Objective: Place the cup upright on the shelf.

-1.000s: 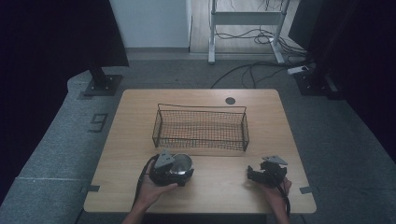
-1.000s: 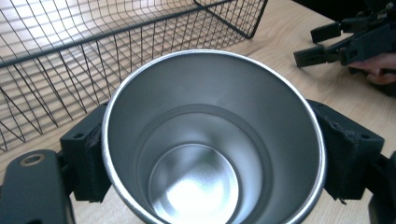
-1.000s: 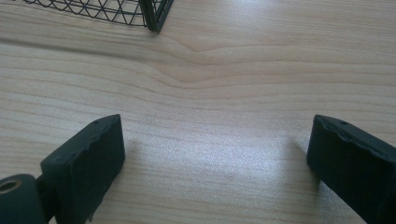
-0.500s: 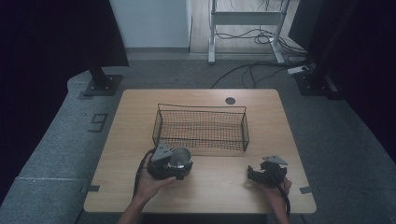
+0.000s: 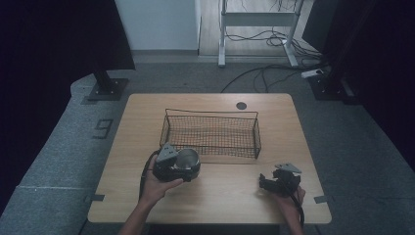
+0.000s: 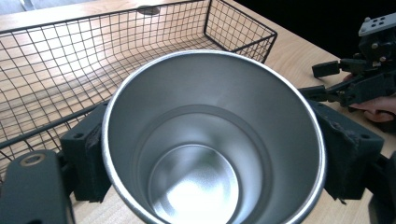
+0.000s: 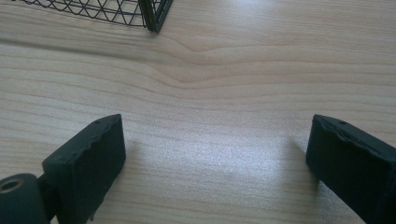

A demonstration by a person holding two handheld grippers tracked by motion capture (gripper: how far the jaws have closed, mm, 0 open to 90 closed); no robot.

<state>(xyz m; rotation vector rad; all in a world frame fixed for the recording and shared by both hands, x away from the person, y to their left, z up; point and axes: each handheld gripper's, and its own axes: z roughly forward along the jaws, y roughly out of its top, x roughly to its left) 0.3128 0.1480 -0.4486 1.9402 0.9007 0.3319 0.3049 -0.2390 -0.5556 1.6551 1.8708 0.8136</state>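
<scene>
We held the steel cup (image 6: 212,140) clamped in our left gripper (image 5: 172,166), just beside the wire basket (image 5: 210,133) near its front left corner, while our right gripper (image 5: 280,180) rested on the table (image 5: 215,205), jaws apart.

The high view is dim and a little soft, and the sides of the room fall into near black; the tabletop (image 5: 215,196) is the brightest part. The left gripper view is brighter and sharp, with soft glare inside the steel cup (image 6: 212,140). In the right gripper view a pale sheen lies on the wood and faint shadows sit beside the dark jaws.
</scene>
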